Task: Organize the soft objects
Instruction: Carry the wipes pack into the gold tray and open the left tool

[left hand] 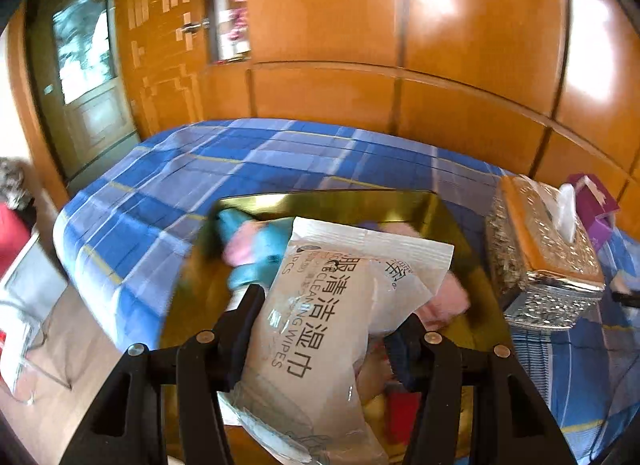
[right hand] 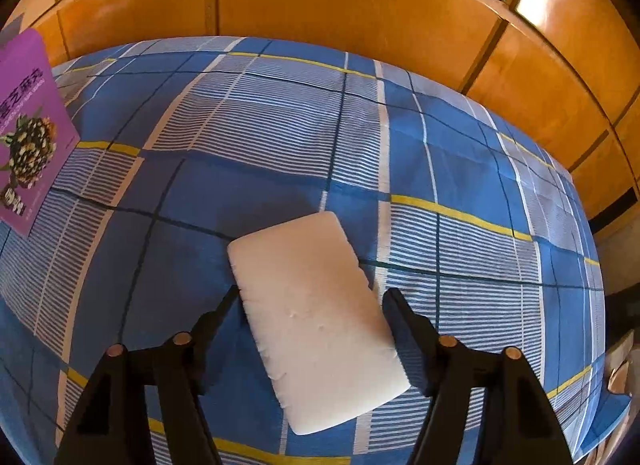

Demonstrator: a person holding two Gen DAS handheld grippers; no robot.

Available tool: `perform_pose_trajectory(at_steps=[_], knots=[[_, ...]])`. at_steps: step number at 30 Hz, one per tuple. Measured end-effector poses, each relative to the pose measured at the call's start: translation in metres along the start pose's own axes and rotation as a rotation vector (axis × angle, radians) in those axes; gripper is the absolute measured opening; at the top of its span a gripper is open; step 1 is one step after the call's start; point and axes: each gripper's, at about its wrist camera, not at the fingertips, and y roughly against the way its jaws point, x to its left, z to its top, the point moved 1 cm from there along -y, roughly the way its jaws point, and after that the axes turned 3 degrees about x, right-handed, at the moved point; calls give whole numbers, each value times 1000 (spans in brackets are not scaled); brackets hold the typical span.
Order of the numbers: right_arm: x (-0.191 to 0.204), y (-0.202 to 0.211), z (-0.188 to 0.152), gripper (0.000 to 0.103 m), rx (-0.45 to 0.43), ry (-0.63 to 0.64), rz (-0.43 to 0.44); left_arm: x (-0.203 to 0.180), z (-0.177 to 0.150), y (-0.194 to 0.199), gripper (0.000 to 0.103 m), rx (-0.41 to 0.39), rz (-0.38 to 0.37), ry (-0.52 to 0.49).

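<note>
Carrying a pack of wet wipes [left hand: 320,329] clamped between its fingers, the left gripper [left hand: 332,317] hangs over the gold tray [left hand: 436,217] on the plaid bed, where pink and teal cloths already lie; next comes lowering and releasing. The right gripper [right hand: 310,301] straddles a white sponge [right hand: 316,317], jaws apart, likely closing next. The pack reads "CLEANING WIPES" and "清洁湿巾".

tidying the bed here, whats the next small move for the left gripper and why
Probably lower the wipes pack a little further and let go. The left gripper is shut on it right above the gold tray, where teal and pink soft items already lie, so a short drop should land it inside with them.
</note>
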Motion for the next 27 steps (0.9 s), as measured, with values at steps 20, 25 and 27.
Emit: perform_pose_trajectory(at_steps=[20,25,27], knots=[[4,1,-1,64,9,17,-8,18,-18,-24,57,128,-125,192],[5,2,-1,64,2,35,-20,10,-22,-60,59,187,-59,163],[6,2,-1,64,2,37,-21,5,-24,-63,68,173,-28,121]])
